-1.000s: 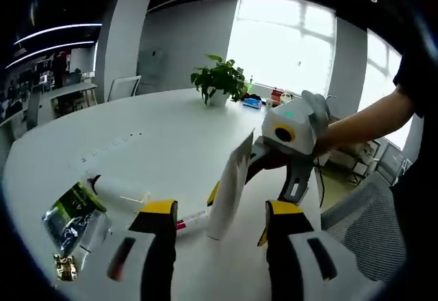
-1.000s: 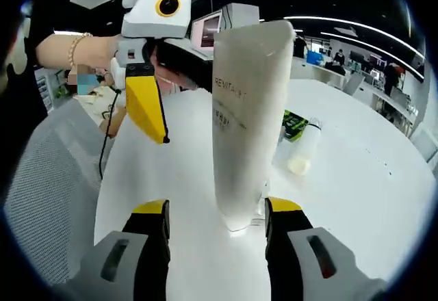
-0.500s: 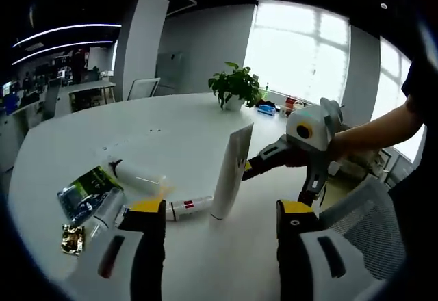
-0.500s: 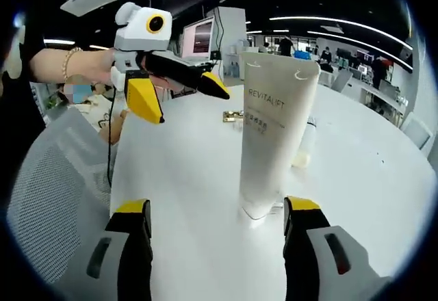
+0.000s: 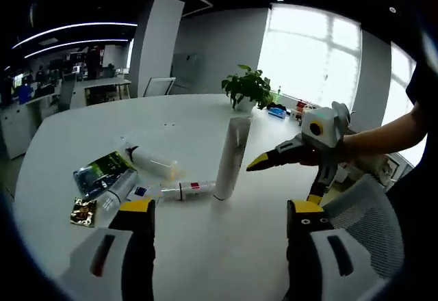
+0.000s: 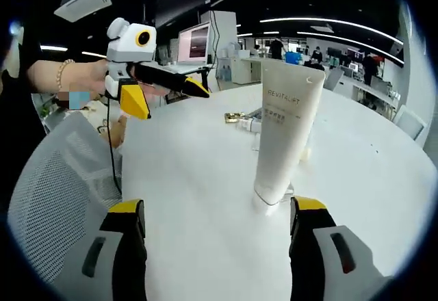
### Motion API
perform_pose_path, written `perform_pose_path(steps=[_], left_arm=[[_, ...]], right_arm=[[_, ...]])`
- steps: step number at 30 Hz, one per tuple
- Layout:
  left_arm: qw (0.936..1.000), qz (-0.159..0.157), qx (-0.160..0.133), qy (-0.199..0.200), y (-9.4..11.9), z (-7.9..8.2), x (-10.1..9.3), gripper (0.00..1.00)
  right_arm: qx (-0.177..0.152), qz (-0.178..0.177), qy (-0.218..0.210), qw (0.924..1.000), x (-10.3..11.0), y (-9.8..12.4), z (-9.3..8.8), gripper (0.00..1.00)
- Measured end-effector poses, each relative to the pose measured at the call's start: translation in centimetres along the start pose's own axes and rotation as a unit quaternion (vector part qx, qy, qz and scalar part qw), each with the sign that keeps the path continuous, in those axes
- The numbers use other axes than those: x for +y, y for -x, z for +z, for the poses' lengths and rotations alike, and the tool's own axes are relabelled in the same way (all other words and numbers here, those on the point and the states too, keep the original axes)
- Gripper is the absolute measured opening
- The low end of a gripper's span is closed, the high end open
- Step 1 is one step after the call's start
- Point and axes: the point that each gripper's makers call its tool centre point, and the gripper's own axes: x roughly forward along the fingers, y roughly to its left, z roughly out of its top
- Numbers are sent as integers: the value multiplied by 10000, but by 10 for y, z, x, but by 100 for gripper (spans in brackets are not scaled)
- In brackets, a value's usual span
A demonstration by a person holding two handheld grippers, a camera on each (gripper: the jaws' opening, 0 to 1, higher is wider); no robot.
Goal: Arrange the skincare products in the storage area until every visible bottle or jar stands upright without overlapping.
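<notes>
Tube: a tall white tube (image 6: 284, 133) stands upright on its cap near the table edge, marked REVITALIFT; in the left gripper view the same tube (image 5: 230, 157) stands free, nothing touching it.
Small tube: a slim white tube (image 5: 183, 190) with a red band lies flat, its end just beside the tall tube's base.
Bottle: a white bottle (image 5: 149, 161) lies on its side further back.
Sachets: a green packet (image 5: 101, 172) and a small gold one (image 5: 83, 211) lie flat to the left of the bottle.
Left tongs (image 5: 219, 219): jaws wide apart, holding nothing, short of the tube.
Right tongs (image 6: 212, 222): jaws wide apart, empty, the tube ahead of the right jaw.
Table (image 5: 82, 130): large, white, rounded.
Plant (image 5: 250, 87): potted, at the far edge by the window.
</notes>
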Motion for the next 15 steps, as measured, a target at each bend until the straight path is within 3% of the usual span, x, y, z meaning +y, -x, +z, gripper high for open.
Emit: perform_pose_path(steps=[8,15], left_arm=[[9997,201,-45,91,22,-10,-3,78],[9984,458,30,326,44,-30,-8,83]], right_arm=[[-85,-179,-84,9998,10,11,-2,97],[-181,-346,-287,9988,22,21,-8,100]])
